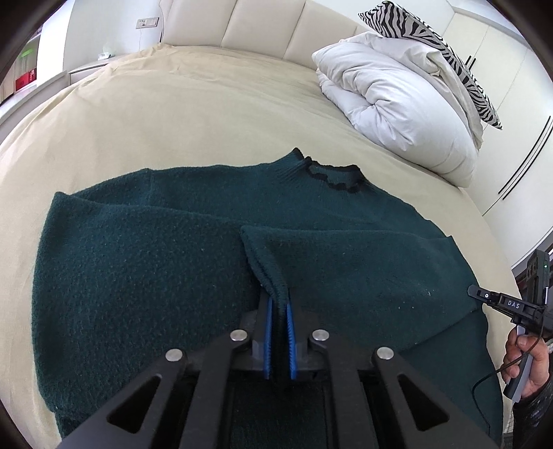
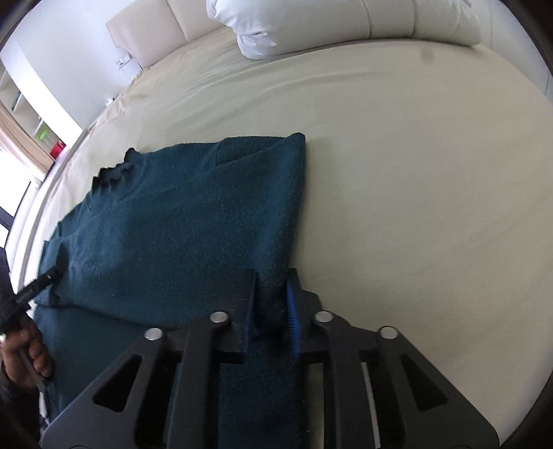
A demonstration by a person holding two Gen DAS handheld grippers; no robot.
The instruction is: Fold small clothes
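A dark green knit sweater (image 1: pixel 138 276) lies spread on the beige bed sheet (image 1: pixel 207 114), its black-trimmed collar (image 1: pixel 331 176) pointing toward the headboard. In the left wrist view, my left gripper (image 1: pixel 278 301) is shut on a ribbed sleeve cuff, which rises in a fold from the sweater's middle. My right gripper (image 1: pixel 484 296), held by a hand (image 1: pixel 528 366), sits at the sweater's right edge. In the right wrist view, the right gripper (image 2: pixel 274 276) is shut on the sweater's (image 2: pixel 190 224) folded right side, with fabric filling the gap between its blue pads. The left gripper (image 2: pixel 52 273) shows at the far left.
A bundled white duvet (image 1: pixel 397 103) and a zebra-striped pillow (image 1: pixel 432 45) lie at the bed's far right, against the padded headboard (image 1: pixel 259 27). Bare sheet (image 2: pixel 414 172) stretches right of the sweater. Shelves (image 2: pixel 45 138) stand beyond the bed's left side.
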